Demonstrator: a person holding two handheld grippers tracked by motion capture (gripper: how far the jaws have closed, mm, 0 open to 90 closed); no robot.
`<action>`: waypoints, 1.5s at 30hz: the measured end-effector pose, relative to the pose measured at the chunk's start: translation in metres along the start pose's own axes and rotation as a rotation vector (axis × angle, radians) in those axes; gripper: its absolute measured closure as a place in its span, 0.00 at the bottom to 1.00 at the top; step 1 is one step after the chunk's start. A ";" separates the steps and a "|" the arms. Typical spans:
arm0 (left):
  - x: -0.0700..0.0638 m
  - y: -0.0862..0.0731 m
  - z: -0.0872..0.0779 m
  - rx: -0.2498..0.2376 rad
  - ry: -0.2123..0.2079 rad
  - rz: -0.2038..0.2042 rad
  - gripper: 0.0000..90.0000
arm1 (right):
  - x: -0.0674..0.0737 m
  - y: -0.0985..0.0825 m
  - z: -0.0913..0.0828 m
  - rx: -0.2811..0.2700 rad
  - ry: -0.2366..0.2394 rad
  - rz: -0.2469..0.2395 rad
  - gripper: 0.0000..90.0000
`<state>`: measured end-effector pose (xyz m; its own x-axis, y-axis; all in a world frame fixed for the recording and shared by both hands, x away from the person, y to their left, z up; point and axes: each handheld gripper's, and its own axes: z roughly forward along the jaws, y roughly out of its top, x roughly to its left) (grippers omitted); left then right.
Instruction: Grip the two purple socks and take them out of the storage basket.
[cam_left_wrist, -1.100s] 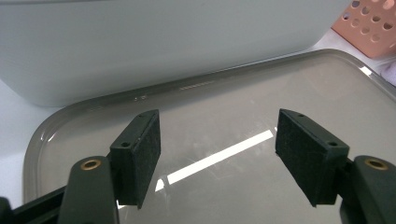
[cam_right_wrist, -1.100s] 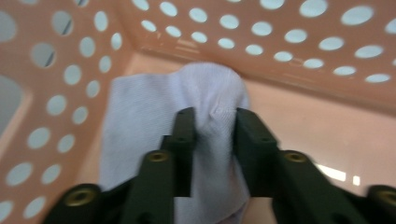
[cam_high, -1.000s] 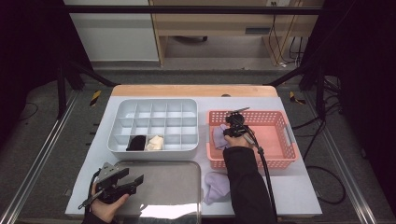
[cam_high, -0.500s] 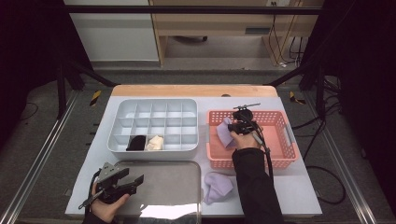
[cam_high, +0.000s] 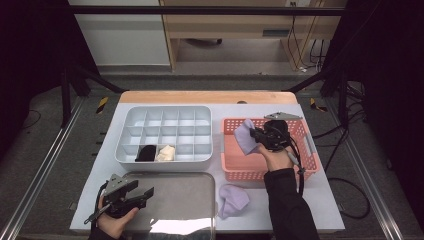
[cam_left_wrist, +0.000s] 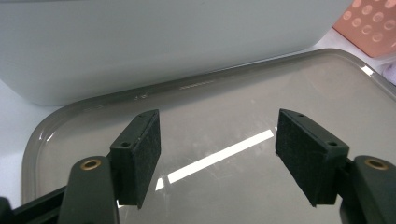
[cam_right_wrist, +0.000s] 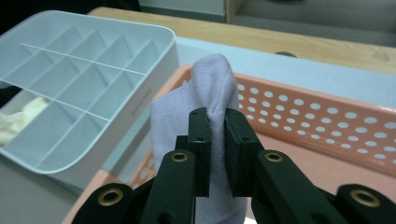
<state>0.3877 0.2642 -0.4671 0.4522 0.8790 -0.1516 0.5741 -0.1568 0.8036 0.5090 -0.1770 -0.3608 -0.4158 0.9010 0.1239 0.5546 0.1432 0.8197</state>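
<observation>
My right gripper (cam_high: 256, 135) is shut on a lavender sock (cam_high: 245, 136), lifted above the left part of the pink basket (cam_high: 310, 150). In the right gripper view the sock (cam_right_wrist: 205, 102) is pinched between the two black pads and hangs down over the basket's perforated wall (cam_right_wrist: 327, 121). A second lavender sock (cam_high: 232, 199) lies on the table in front of the basket. My left gripper (cam_high: 145, 196) rests over the grey tray (cam_high: 185, 200) at the near left, open. Its pads (cam_left_wrist: 142, 154) stand wide apart with nothing between them above the tray (cam_left_wrist: 224, 121).
A white divided organizer (cam_high: 167, 132) stands at the middle left, with a black item (cam_high: 146, 153) and a cream item (cam_high: 165, 153) in its front compartments. The organizer (cam_right_wrist: 70, 74) is also in the right gripper view. Table edges run close on both sides.
My right gripper has risen out of the basket with the lavender sock, moving left and away from the person. The left gripper has stayed in place.
</observation>
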 end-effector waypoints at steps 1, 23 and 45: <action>0.000 0.000 0.000 0.000 -0.001 0.000 0.34 | 0.004 -0.001 -0.008 -0.030 0.020 -0.015 0.91; -0.002 0.001 -0.001 -0.009 -0.008 -0.001 0.34 | 0.045 -0.048 -0.073 -0.143 0.199 -0.080 0.91; -0.002 0.001 -0.003 -0.017 -0.014 0.000 0.34 | 0.019 -0.126 -0.093 -0.066 0.129 -0.020 0.91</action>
<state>0.3851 0.2632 -0.4644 0.4615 0.8727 -0.1592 0.5627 -0.1493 0.8130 0.3647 -0.2159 -0.4096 -0.5180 0.8374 0.1744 0.4980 0.1295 0.8575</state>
